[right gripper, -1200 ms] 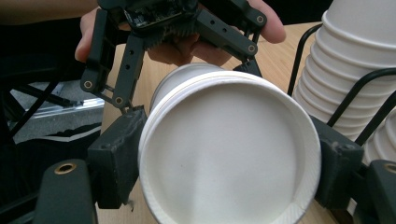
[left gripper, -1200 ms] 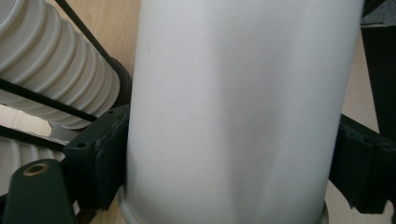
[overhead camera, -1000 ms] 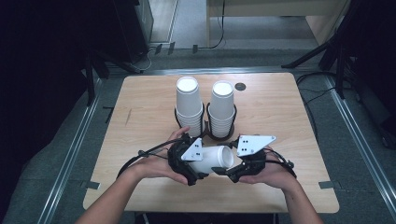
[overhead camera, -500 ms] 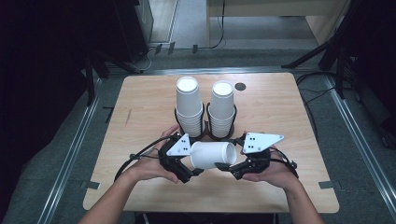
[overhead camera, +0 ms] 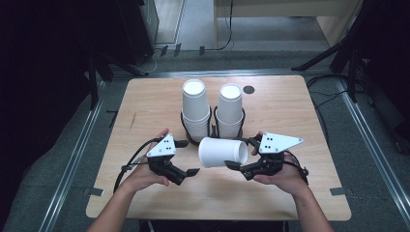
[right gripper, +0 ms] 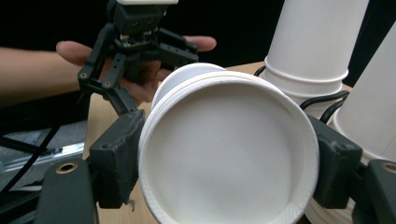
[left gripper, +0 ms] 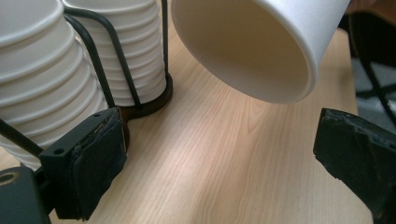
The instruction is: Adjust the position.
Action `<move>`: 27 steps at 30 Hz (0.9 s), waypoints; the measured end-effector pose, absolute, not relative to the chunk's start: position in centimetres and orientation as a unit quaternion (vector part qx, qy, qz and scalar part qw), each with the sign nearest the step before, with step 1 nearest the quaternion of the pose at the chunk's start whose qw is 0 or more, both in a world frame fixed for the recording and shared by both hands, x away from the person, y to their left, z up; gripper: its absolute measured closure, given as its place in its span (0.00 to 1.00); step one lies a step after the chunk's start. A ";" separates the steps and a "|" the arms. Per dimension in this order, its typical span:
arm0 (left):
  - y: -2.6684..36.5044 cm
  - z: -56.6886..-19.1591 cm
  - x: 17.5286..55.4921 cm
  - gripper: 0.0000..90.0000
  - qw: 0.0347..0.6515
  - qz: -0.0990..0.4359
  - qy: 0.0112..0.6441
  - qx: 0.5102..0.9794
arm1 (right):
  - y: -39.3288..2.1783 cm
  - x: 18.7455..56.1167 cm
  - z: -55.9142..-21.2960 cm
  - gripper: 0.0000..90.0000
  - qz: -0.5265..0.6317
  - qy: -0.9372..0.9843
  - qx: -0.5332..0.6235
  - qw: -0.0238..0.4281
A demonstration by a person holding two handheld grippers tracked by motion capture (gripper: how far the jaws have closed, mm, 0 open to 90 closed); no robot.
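**Right tongs grip a paper cup on its side; left tongs stand released**

The right tongs [overhead camera: 238, 153] are clenched on the closed bottom end of a white paper cup [overhead camera: 222, 152], which lies level in the air above the surface [overhead camera: 290, 203], nearer its front edge than its back. The cup's open mouth faces the left tongs [overhead camera: 190, 157], whose jaws are spread wide with nothing between them, just beside the cup but apart from it. Behind the cup, toward the middle of the surface, two stacks of cups [overhead camera: 196, 108] stand upside down in a black wire holder [overhead camera: 212, 130].
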State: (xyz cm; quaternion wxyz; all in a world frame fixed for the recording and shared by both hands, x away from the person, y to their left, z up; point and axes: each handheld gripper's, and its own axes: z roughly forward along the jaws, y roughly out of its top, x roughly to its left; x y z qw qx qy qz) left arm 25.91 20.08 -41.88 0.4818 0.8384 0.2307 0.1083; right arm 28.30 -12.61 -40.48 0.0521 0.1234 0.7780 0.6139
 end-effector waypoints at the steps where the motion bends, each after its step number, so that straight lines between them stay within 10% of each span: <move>1: 20.2 -42.0 25.9 0.03 0.493 0.104 0.235 0.831 | -12.6 28.3 -40.4 0.27 0.615 0.777 0.124 0.053; 27: 20.1 -44.4 25.5 0.03 0.582 0.070 0.259 0.768 | -10.8 29.4 -40.6 0.27 0.677 0.724 0.134 0.007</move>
